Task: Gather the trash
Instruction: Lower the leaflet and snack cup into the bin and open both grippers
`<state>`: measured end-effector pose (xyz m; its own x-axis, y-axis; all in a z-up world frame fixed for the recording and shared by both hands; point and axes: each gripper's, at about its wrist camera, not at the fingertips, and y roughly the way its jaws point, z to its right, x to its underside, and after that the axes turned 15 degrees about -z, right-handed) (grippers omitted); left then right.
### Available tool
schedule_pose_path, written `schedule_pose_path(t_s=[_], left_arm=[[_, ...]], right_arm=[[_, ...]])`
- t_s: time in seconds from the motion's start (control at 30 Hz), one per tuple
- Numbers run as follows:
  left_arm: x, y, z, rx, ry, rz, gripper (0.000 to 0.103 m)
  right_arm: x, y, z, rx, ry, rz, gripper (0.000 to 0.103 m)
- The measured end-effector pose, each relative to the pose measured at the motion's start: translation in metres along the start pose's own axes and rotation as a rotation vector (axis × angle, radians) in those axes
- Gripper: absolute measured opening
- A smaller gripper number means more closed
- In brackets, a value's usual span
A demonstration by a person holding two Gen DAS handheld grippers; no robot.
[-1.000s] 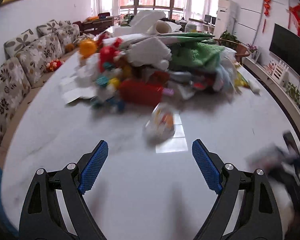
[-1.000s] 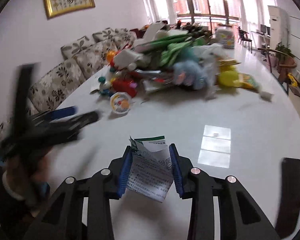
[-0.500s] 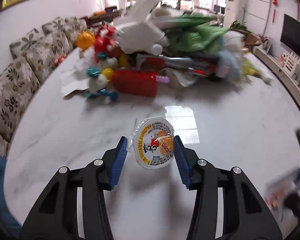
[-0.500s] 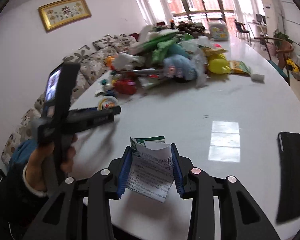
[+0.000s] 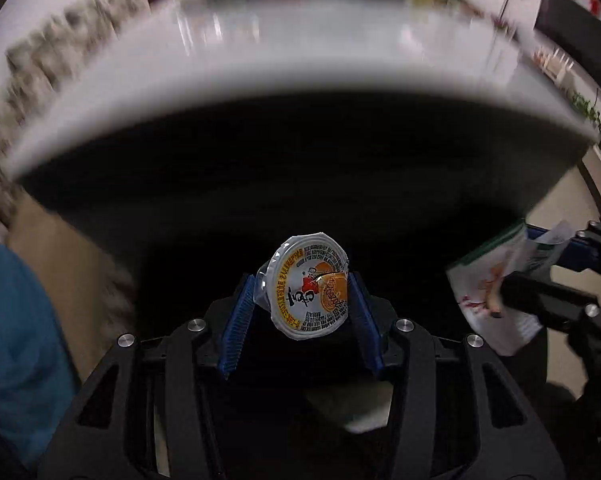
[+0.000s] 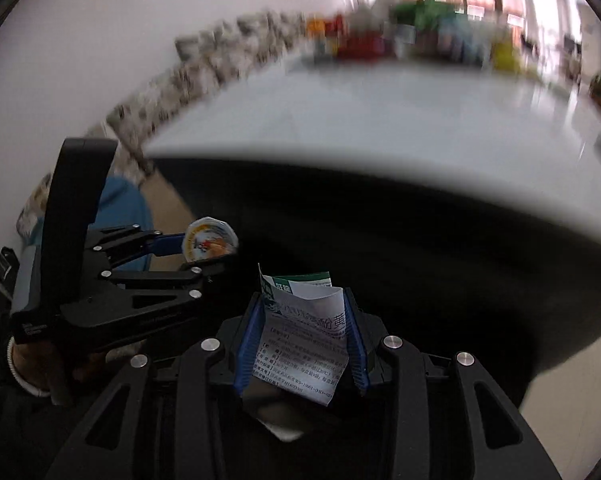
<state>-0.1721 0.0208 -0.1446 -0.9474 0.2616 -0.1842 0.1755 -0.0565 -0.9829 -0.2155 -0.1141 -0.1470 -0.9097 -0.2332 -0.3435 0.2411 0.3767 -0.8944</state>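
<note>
My left gripper is shut on a small round jelly cup with a white, yellow and orange lid. It is held below the table edge, over a dark space. My right gripper is shut on a crumpled paper packet with green print, also below the table edge. The right gripper and its packet show at the right of the left wrist view. The left gripper and the cup show at the left of the right wrist view, close beside the right gripper.
The white table curves above both grippers, its front edge blurred. A pile of mixed rubbish lies at its far end. A floral sofa runs along the left wall. A pale scrap lies in the dark space below.
Both grippers have dropped from above the table top to below its front edge, each still holding its item. They have come closer together.
</note>
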Motion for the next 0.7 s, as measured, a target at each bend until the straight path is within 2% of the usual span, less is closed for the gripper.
schedule_pose_path(t_s=[0.07,0.2,0.23,0.27,0.3,0.37,0.43,0.7], left_arm=[[0.000,0.030,0.000,0.019,-0.005,-0.087,0.046],[-0.003,0.073,0.007,-0.016,0.019,-0.221,0.048],[-0.005,0.079,0.008,-0.023,0.026,-0.244,0.056],[-0.005,0.085,0.010,-0.031,0.030,-0.268,0.063],[-0.006,0.090,0.010,-0.045,0.028,-0.288,0.073],[-0.006,0.092,0.011,-0.045,0.030,-0.292,0.075],[-0.008,0.091,0.011,-0.048,0.029,-0.289,0.083],[-0.004,0.085,0.006,-0.035,0.007,-0.280,0.083]], right_arm=[[-0.002,0.031,0.009,0.011,0.016,-0.070,0.038],[-0.009,0.075,0.026,0.041,0.056,-0.173,0.042],[-0.009,0.079,0.028,0.036,0.063,-0.179,0.044],[-0.010,0.082,0.030,0.030,0.069,-0.188,0.055],[-0.010,0.085,0.032,0.034,0.078,-0.195,0.059],[-0.010,0.083,0.034,0.027,0.085,-0.187,0.060],[-0.011,0.080,0.035,0.034,0.088,-0.176,0.062],[0.002,0.058,0.035,0.019,0.098,-0.147,0.063]])
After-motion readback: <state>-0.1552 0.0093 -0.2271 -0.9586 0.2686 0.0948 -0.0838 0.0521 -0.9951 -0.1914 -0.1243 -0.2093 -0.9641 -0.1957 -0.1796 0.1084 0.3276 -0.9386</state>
